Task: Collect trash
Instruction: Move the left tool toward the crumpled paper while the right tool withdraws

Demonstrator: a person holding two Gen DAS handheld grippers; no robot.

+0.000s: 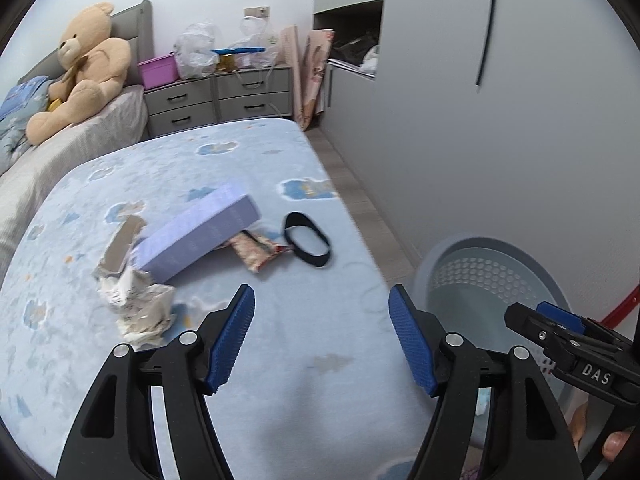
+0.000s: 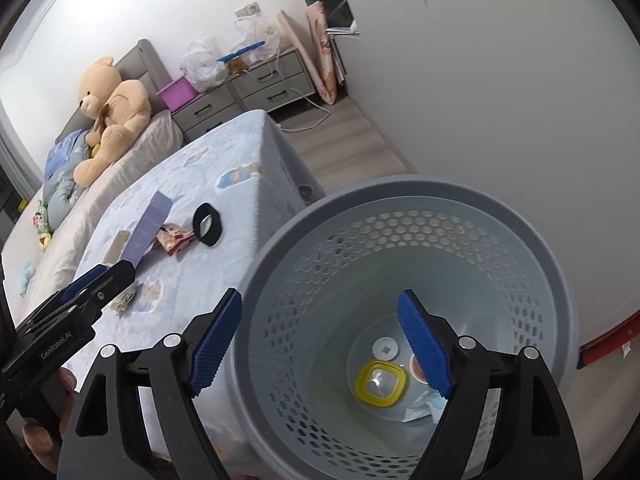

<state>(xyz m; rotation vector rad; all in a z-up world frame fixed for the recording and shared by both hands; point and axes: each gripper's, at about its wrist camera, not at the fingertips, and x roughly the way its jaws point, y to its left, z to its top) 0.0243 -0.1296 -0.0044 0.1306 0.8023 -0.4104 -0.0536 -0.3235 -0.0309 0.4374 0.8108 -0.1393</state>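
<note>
My left gripper [image 1: 322, 300] is open over the light blue bed cover [image 1: 304, 340], nothing between its blue pads. Ahead of it lie crumpled paper [image 1: 138, 306], a torn cardboard piece [image 1: 122, 246], a lilac box [image 1: 200, 232], a snack wrapper [image 1: 258, 250] and a black band [image 1: 308, 240]. My right gripper [image 2: 320, 304] is open above the grey perforated bin [image 2: 400, 280] beside the bed, holding nothing. Inside the bin lie a yellow-rimmed lid [image 2: 379, 383], a white disc [image 2: 386, 348] and crumpled paper [image 2: 424, 402]. The same bin [image 1: 492, 276] appears in the left wrist view.
A teddy bear [image 1: 86, 64] sits at the bed's head. Grey drawers [image 1: 216, 96] with plastic bags and a purple tub stand behind. A grey wardrobe [image 1: 500, 120] lines the right side, with a narrow strip of wooden floor [image 2: 344, 148] between it and the bed.
</note>
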